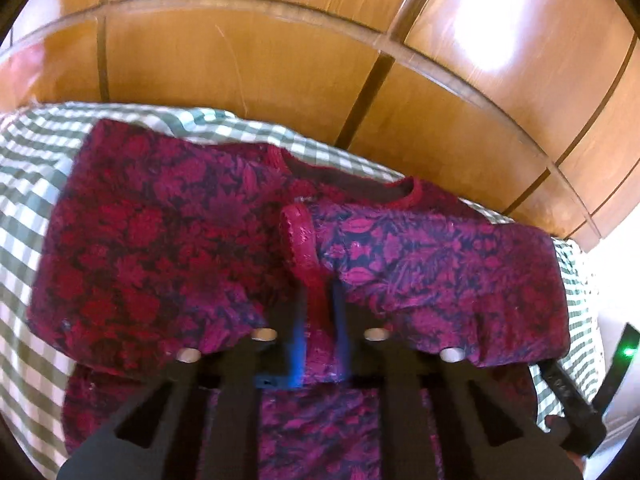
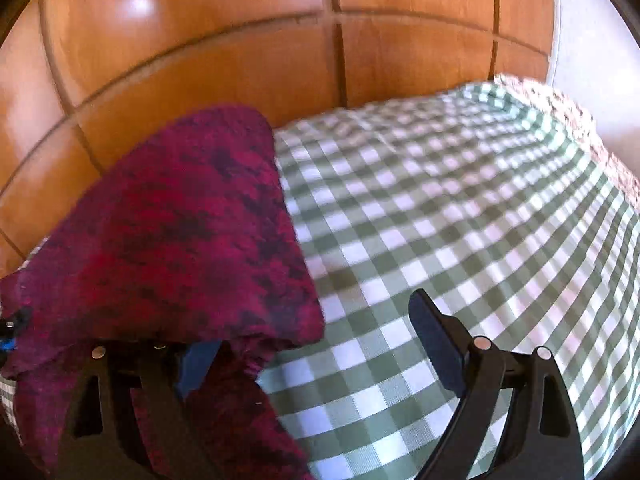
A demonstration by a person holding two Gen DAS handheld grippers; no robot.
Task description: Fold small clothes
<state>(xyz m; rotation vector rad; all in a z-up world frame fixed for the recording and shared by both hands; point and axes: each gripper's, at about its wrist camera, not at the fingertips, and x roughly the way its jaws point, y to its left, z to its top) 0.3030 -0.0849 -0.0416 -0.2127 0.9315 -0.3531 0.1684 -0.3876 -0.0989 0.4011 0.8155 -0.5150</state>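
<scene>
A small magenta and dark floral top (image 1: 168, 224) lies on a green and white checked cloth (image 1: 28, 184). My left gripper (image 1: 320, 312) is shut on the top's red-trimmed sleeve cuff (image 1: 300, 236), which is folded in over the body. The neckline (image 1: 352, 178) faces the far edge. In the right wrist view my right gripper (image 2: 316, 352) is open; its left finger is hidden under a lifted fold of the top (image 2: 180, 232), its right finger (image 2: 436, 344) stands over the bare checked cloth (image 2: 460, 208).
Glossy wooden panelled doors (image 1: 280, 64) rise just behind the bed's far edge, also in the right wrist view (image 2: 240, 40). My right gripper's black body with a green light (image 1: 616, 364) shows at the left view's right edge. A pale wall (image 2: 592, 32) is at far right.
</scene>
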